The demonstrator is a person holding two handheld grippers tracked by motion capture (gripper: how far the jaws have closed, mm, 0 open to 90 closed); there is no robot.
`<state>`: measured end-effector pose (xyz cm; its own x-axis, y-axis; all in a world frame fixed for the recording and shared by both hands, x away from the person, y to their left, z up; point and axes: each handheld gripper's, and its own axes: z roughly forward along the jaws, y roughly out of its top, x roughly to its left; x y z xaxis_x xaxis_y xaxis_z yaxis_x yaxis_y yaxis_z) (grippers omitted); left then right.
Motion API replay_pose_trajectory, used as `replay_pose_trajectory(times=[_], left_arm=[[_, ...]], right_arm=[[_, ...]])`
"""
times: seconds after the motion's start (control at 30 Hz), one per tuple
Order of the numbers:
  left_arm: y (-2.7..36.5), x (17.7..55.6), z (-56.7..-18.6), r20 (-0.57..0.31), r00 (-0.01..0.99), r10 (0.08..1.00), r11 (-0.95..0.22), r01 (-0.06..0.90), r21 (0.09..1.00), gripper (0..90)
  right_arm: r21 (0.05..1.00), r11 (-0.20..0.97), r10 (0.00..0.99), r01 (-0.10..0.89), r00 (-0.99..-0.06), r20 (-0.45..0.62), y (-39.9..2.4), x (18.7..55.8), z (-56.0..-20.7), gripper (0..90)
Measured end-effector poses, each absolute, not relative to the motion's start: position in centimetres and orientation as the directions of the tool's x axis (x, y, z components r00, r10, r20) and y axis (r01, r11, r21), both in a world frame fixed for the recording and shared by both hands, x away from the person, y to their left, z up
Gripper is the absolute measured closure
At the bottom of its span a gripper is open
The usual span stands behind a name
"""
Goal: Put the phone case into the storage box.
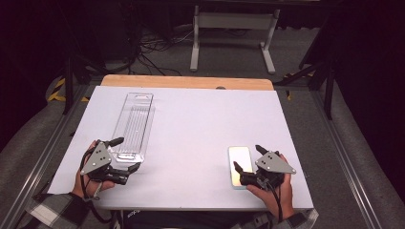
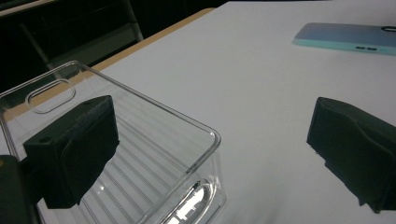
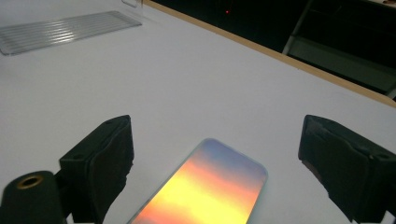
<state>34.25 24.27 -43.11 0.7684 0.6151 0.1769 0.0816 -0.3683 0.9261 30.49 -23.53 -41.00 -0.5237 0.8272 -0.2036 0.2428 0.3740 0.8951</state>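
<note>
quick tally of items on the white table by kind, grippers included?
Clear plastic tray: 1
Phone, teal-edged, screen lit: 1
Grippers: 2, the left gripper and the right gripper, both open
Total: 4

One clear tray (image 1: 133, 125), one phone (image 1: 239, 166) right of it, two grippers, as far as shows.

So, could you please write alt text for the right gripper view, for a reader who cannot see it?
A phone with a glowing orange and yellow screen lies flat on a white table, between the two open black jaws of the right gripper, which do not touch it. Farther off at the upper left lies a clear ribbed plastic tray.
</note>
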Motion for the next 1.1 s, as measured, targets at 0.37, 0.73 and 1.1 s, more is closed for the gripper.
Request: replay_pose_trajectory(times=[0.37,0.73,1.1], left_arm=[[24.1,34.4,-43.1,0.183,0.782,0.595,-0.376,0.07,0.924,2.5],[24.1,34.2,-43.0,0.176,0.784,0.595,-0.369,0.071,0.927,2.5],[24.0,34.2,-43.1,0.184,0.785,0.591,-0.379,0.069,0.923,2.6]], right_arm=[[0.856,0.428,0.818,0.288,-0.525,-0.232,-23.3,30.1,-41.6,15.0],[0.835,0.417,0.837,0.359,-0.51,-0.199,-22.5,28.9,-42.8,7.7],[0.792,0.446,0.84,0.417,-0.5,-0.21,-21.6,28.0,-44.0,9.0]])
